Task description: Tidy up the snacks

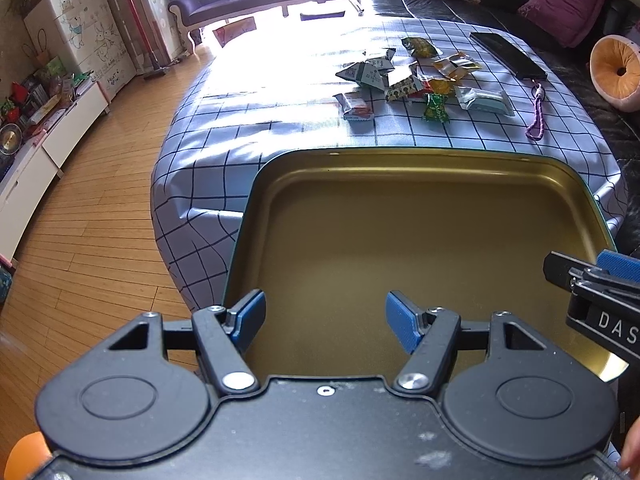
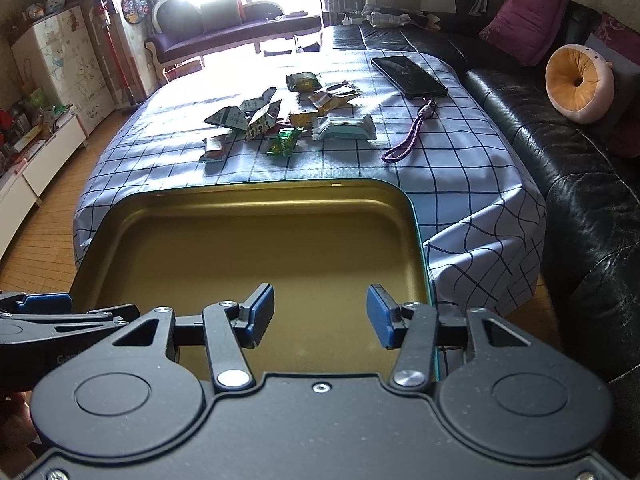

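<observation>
An empty gold-lined tin (image 1: 420, 184) (image 2: 248, 208) with a teal rim sits at the near end of the checked tablecloth. Several wrapped snacks (image 1: 416, 80) (image 2: 280, 120) lie scattered further back on the cloth, among them a pale blue packet (image 1: 484, 100) (image 2: 344, 127) and a green packet (image 1: 435, 109) (image 2: 285, 142). My left gripper (image 1: 325, 322) is open and empty over the tin's near part. My right gripper (image 2: 321, 316) is open and empty over the tin's near right part; it also shows at the right edge of the left wrist view (image 1: 600, 280).
A black phone (image 1: 507, 55) (image 2: 408, 75) with a purple strap (image 1: 536, 114) (image 2: 408, 138) lies right of the snacks. A black leather sofa (image 2: 560, 152) with cushions runs along the right. Wooden floor (image 1: 88, 220) and low cabinets are on the left.
</observation>
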Action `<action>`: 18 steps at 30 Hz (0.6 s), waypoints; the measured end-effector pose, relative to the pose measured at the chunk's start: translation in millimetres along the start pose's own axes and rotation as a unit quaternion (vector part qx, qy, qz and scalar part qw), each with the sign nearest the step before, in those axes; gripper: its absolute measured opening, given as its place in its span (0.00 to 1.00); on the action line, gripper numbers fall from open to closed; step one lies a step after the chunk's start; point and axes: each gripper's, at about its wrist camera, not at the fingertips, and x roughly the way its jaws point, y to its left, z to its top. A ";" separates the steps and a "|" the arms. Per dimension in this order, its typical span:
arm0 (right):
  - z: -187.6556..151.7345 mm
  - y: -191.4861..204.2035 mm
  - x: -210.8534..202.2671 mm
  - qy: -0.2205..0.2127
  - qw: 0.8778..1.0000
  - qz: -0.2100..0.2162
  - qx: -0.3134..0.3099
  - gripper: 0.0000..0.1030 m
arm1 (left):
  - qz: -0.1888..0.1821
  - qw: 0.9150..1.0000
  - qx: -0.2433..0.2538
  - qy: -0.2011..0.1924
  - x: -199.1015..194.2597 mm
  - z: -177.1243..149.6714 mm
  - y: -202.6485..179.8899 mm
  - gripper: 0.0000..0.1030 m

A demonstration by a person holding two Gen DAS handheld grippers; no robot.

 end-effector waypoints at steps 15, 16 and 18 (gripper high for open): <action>7.3 5.7 10.5 0.024 0.999 0.015 -0.025 0.46 | -0.028 1.000 0.011 0.007 6.3 18.9 3.5 0.56; 8.6 5.1 11.7 0.026 0.999 0.017 -0.023 0.46 | -0.030 0.999 0.009 0.009 7.9 21.0 5.2 0.56; 12.0 3.7 13.3 0.028 0.999 0.024 -0.021 0.46 | -0.035 0.999 0.003 0.011 11.4 26.6 9.7 0.56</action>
